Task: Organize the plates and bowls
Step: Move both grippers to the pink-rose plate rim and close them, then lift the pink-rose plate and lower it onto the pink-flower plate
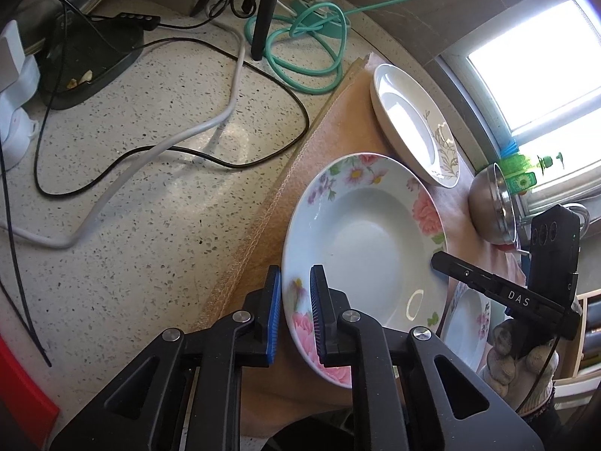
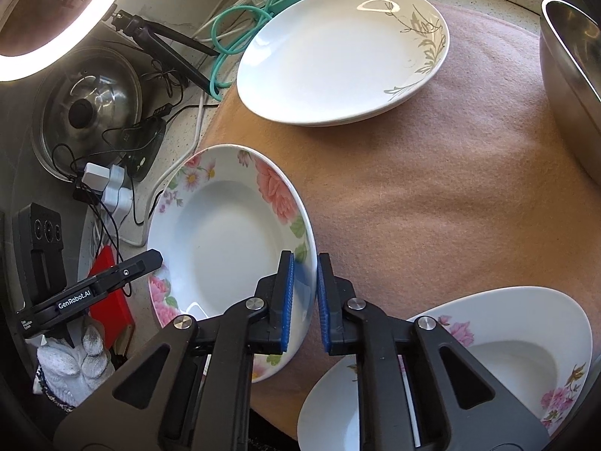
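Observation:
A deep plate with pink flowers on its rim (image 1: 368, 233) (image 2: 221, 225) lies at the left edge of a tan cloth (image 2: 432, 206). My left gripper (image 1: 296, 312) is shut on its near-left rim, the blue pads pressing either side. On the opposite rim my right gripper (image 2: 305, 300) is shut the same way. Farther back on the cloth rests a white plate with a grey leaf pattern (image 1: 409, 120) (image 2: 338, 56). A second flowered plate (image 2: 526, 345) (image 1: 465, 323) sits under my right gripper. A steel bowl (image 2: 571, 75) (image 1: 488, 203) stands at the cloth's right.
Left of the cloth, the speckled counter (image 1: 150, 206) carries black and white cables, a coiled green cable (image 1: 300, 37), a dark stand and a glass pot lid (image 2: 86, 109). A lit ring light (image 2: 56, 18) hangs above. A window (image 1: 544, 75) lies beyond the bowl.

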### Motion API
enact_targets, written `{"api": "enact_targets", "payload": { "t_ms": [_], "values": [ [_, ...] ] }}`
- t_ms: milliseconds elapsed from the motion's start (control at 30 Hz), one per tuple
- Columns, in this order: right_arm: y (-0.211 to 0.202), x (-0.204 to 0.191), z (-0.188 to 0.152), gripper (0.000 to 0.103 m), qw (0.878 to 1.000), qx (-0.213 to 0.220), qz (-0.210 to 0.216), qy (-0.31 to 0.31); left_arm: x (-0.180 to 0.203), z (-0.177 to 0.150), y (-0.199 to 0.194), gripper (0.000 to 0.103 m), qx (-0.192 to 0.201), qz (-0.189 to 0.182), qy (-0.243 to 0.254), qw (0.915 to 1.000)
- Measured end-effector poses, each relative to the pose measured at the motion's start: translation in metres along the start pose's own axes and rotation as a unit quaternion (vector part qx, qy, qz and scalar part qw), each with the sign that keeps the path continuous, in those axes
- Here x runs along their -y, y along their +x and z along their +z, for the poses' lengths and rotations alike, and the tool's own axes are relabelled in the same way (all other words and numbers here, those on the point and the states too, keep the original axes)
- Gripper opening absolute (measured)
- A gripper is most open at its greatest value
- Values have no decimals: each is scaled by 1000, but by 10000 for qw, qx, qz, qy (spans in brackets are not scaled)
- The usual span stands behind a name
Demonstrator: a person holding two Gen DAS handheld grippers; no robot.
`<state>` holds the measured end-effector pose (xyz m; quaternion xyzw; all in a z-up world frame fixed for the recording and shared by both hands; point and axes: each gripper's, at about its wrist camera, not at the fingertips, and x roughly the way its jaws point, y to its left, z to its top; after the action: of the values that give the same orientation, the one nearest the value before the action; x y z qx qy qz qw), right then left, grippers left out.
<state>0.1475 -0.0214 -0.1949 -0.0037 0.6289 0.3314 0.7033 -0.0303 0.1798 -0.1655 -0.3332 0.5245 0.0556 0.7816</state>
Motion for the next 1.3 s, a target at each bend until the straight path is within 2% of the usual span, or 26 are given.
{"api": "enact_targets", "payload": {
  "t_ms": [200, 667, 933, 1300],
  "values": [
    [0, -6, -1, 12, 9999, 8, -122, -119, -3, 1, 1, 13, -30, -69, -90, 9999],
    [-7, -4, -4, 12, 9999, 84, -92, -40, 2, 3, -3, 13, 45, 3, -90, 9999],
    [-31, 5, -14, 12, 9997, 237, -51, 76, 15, 4, -13, 13, 130, -93, 34, 9999],
    [-76, 31, -42, 12, 9974, 534, -142, 458, 56, 2, -14, 13, 111, -357, 473, 9982]
  ]
}}
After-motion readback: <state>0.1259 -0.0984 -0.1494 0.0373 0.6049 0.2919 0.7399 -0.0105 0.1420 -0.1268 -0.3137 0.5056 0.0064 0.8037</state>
